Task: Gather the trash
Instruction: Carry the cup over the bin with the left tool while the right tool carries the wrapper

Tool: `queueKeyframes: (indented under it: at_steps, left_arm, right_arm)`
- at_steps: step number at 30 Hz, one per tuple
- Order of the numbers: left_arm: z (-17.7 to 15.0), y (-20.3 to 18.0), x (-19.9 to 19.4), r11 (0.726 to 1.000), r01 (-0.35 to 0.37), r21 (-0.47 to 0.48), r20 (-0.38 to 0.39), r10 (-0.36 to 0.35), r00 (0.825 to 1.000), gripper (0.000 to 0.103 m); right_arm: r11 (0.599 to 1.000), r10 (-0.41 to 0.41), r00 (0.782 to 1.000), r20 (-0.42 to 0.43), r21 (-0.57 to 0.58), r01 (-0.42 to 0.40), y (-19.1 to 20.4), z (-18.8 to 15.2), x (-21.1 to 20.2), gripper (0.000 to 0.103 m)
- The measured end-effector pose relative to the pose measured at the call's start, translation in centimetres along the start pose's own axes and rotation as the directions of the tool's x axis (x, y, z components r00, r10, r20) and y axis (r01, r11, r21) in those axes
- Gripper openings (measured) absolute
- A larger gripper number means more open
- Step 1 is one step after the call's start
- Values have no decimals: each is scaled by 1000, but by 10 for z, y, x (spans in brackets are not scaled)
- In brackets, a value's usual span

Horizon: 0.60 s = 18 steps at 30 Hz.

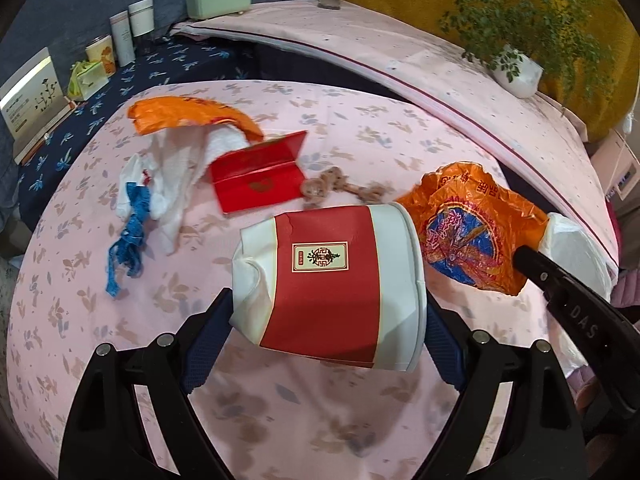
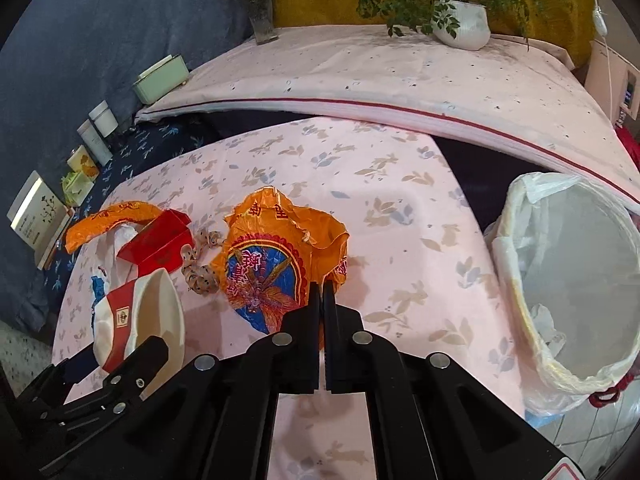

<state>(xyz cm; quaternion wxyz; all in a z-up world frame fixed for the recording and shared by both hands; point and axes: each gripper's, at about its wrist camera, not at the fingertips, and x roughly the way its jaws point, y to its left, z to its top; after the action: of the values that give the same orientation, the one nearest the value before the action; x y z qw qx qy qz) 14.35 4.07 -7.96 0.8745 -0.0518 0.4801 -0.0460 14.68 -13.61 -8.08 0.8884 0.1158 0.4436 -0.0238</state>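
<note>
The lined bin (image 2: pixel 568 280) stood off the table's (image 2: pixel 400 200) right edge, mouth up to take litter, and the left gripper (image 1: pixel 328 320) clamped the crushed red-and-white cup (image 1: pixel 328 280) sideways above the cloth, lifted for carrying. The right gripper (image 2: pixel 322 300), fingers pressed together, pinched an edge of one of two orange bags (image 2: pixel 276 256); one red card (image 1: pixel 256 176) lay mid-table.

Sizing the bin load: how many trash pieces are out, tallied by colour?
Orange plastic bags: 2
Red folded card: 1
Red-and-white paper cup: 1, in the left gripper
White tissue: 1
Blue ribbon: 1
Spotted ribbon: 1
Total: 7
</note>
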Motion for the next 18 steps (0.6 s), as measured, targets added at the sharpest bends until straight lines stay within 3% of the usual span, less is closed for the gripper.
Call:
queueKeyframes:
  at_steps: [11, 18]
  left_arm:
    - [-7, -75, -15, 992, 91, 88, 6, -92, 996, 83]
    - [-9, -137, -20, 970, 168, 173, 7, -172, 985, 83]
  right_arm:
    - [997, -53, 994, 91, 61, 48, -62, 4, -51, 2]
    - [988, -117, 987, 114, 113, 104, -111, 8, -69, 2]
